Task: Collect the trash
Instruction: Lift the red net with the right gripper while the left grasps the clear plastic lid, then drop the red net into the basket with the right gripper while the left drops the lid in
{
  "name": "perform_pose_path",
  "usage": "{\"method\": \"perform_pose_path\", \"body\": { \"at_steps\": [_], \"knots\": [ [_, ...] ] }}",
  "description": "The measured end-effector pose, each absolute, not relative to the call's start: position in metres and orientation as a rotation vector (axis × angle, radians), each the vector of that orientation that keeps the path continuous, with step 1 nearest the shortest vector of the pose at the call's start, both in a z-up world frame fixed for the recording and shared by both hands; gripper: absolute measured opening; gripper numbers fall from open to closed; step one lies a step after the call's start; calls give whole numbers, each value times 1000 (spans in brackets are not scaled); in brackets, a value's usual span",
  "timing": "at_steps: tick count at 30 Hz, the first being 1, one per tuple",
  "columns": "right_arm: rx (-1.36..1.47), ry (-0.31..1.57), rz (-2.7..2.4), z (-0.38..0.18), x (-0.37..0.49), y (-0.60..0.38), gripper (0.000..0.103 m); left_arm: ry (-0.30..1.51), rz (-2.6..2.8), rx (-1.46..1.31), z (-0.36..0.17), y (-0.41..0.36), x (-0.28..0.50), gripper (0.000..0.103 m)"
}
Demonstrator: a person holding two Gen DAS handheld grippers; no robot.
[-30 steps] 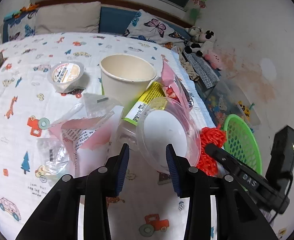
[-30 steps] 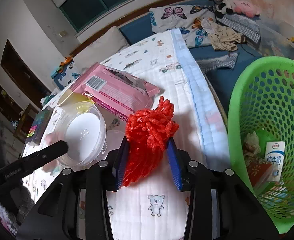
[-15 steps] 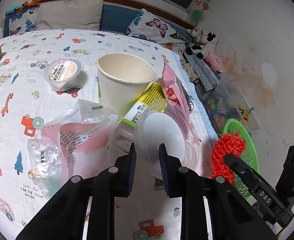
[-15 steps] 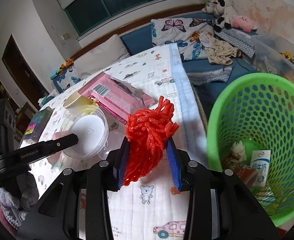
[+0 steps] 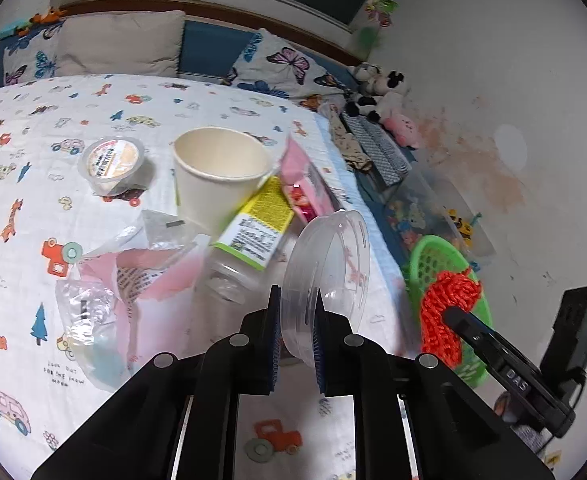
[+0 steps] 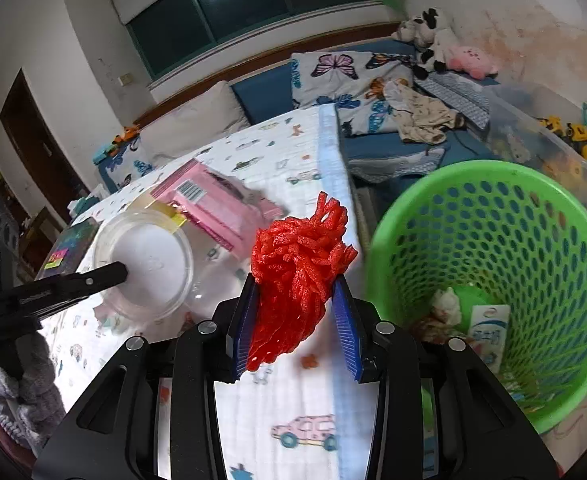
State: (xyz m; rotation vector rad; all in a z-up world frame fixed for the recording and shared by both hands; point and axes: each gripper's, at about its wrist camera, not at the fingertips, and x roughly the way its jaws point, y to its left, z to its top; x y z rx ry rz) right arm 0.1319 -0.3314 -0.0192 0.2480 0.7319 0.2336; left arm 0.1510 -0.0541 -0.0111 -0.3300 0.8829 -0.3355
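My left gripper (image 5: 296,340) is shut on the rim of a clear plastic lid (image 5: 329,276) and holds it tilted above the bed; the lid also shows in the right wrist view (image 6: 149,260). My right gripper (image 6: 295,328) is shut on a red foam net (image 6: 297,268), held above the bed edge just left of the green mesh bin (image 6: 489,256). The net (image 5: 445,312) and bin (image 5: 433,256) also show in the left wrist view. More trash lies on the bed: a paper cup (image 5: 217,176), a clear bottle with a yellow label (image 5: 249,240), a pink packet (image 5: 305,188), clear wrappers (image 5: 109,280) and a sealed small tub (image 5: 111,160).
The bin holds a small carton (image 6: 487,328) and other scraps. The bed has a cartoon-print sheet (image 5: 33,208), with pillows (image 5: 117,44) at its head. Plush toys (image 6: 433,36) and a clear box of toys (image 6: 553,136) sit by the wall beyond the bin.
My left gripper closed on the clear lid and lifted it off the bed, tilting it up. My right gripper carried the red net up and right, closer to the green bin.
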Motion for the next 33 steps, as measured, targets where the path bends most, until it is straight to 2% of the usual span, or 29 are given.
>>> {"method": "perform_pose_path", "body": {
  "at_steps": [19,33],
  "knots": [
    [242,735,8,-22,118,-424,38,874,-491,-257,16,-120,157,14],
    [217,797,-154,-58,128,-482,40,894,-566,-153,18,-189,172,14]
  ]
}}
